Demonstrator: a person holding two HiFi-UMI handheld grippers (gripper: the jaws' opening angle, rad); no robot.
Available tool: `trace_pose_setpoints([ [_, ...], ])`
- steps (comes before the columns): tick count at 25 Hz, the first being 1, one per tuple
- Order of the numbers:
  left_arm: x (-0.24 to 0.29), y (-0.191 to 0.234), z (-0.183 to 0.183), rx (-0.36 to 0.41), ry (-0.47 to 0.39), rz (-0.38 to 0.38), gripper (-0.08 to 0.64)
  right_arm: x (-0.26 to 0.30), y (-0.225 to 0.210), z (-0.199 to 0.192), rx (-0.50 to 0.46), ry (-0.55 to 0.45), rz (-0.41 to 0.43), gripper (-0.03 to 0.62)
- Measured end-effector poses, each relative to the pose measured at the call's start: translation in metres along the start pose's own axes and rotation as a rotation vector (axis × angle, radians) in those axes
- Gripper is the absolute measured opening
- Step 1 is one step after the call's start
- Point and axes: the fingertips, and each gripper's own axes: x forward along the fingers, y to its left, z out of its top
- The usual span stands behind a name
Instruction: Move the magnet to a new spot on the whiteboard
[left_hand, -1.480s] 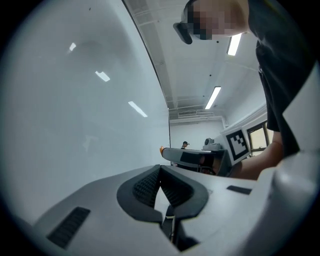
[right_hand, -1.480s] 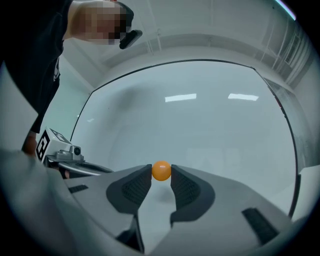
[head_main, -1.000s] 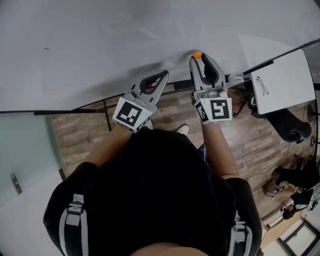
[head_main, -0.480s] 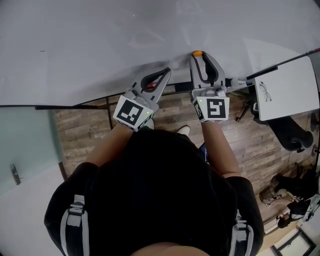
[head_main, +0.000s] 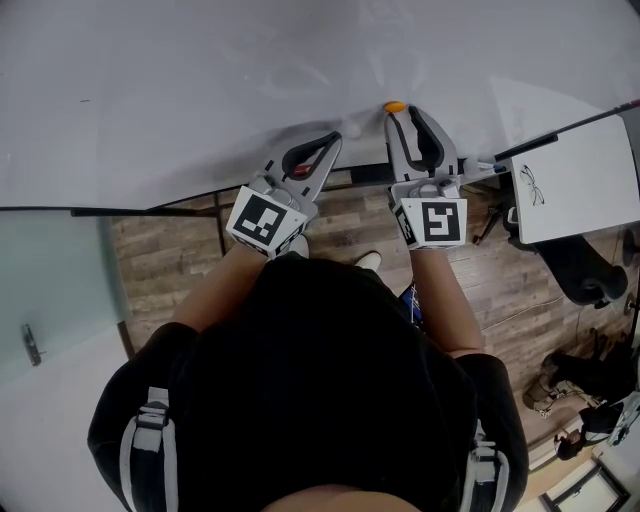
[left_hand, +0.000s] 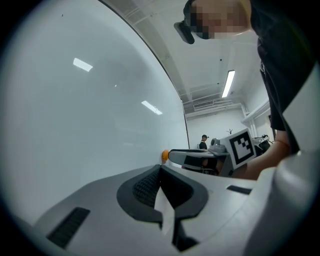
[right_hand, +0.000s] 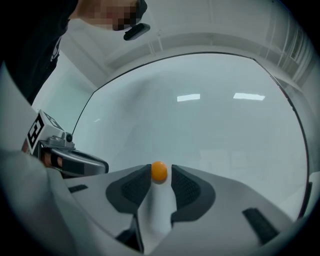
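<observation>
Your right gripper has settled with its jaws either side of the orange magnet, a sliver of gap remaining, so it isn't pinched yet. The magnet hasn't shifted on the whiteboard; the move is still ahead. Your left gripper, just left, is closed and empty.

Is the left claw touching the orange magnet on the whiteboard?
Apart. The head view shows bare whiteboard between the shut left claw and the orange magnet, which sits farther to the right.
</observation>
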Motion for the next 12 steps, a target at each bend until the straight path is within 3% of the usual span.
trace_pose_setpoints([
  [12,-0.005,-0.004,0.009,0.011,-0.02,-0.023,0.004,-0.039,0.006,0.025,0.072,-0.004,0.106,0.083],
])
